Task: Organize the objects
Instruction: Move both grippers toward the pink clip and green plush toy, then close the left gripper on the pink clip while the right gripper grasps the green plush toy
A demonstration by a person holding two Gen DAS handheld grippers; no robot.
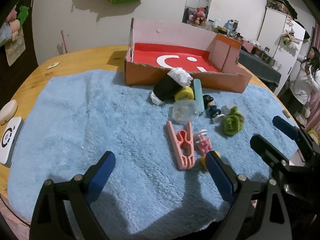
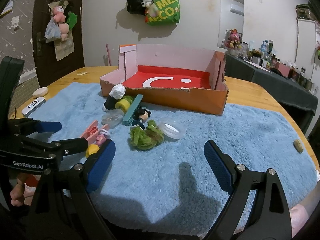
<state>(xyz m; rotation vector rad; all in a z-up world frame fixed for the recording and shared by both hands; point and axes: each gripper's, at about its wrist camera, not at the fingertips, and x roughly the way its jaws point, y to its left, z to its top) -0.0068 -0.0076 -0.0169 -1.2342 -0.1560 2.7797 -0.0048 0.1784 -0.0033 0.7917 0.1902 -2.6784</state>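
An orange cardboard box (image 1: 180, 78) (image 2: 180, 98) with a red floor stands open at the back of the blue towel (image 1: 80, 120). In front of it lie a black bottle with a white tuft (image 1: 168, 88), a yellow tape roll (image 1: 184, 95), a teal bar (image 1: 198, 94), a clear container (image 1: 185, 111), a dark-haired figurine (image 1: 212, 105), a green yarn bundle (image 2: 146, 137), a clear lid (image 2: 171, 130), a pink clothespin (image 1: 182, 146), a small pink toy (image 1: 203, 142) and a yellow ball (image 1: 204, 160). My left gripper (image 1: 160, 165) is open over bare towel, its right finger beside the ball. My right gripper (image 2: 159, 152) is open and empty, just short of the yarn.
A white device (image 1: 8, 140) and a beige oval (image 1: 8, 112) sit at the table's left edge. A small tan piece (image 2: 298, 146) lies on the towel's right side. A person (image 1: 306, 76) stands far right. Bags hang on the wall behind.
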